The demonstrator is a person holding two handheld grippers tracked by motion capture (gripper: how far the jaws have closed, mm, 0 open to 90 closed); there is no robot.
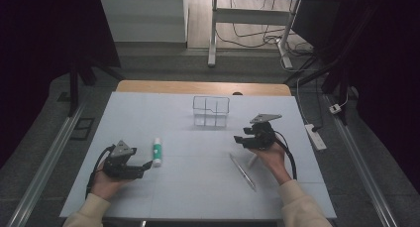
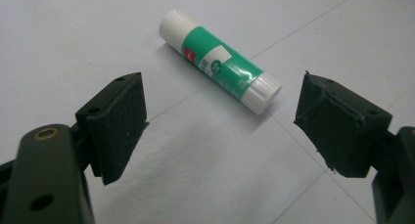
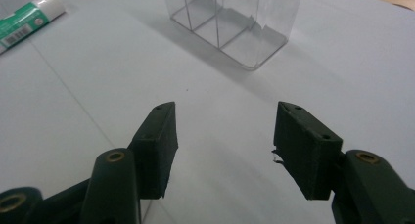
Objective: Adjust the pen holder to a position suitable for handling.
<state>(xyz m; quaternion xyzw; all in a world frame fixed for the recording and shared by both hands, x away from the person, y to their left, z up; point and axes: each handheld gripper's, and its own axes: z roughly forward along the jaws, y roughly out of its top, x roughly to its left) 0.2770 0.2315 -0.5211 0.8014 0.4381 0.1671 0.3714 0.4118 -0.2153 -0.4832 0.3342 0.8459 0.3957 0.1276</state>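
While the left gripper [image 2: 220, 131] is waiting with jaws apart near the glue stick [image 2: 220, 61] lying on the table [image 1: 198, 187], the right gripper's [image 3: 225, 136] empty jaws are standing apart too.

Glossy white plastic on the glue stick [image 2: 220, 62], with a smooth green paper label. Clear, shiny plastic in the organiser [image 3: 235, 23]. Matt pale sheet over the bench [image 1: 198, 187], wood at its 12 o'clock edge. Matt black plastic fingers [image 2: 117, 121], rough dark pads, a brass rivet. Silvery metallic sheen on the pen [image 1: 242, 171].
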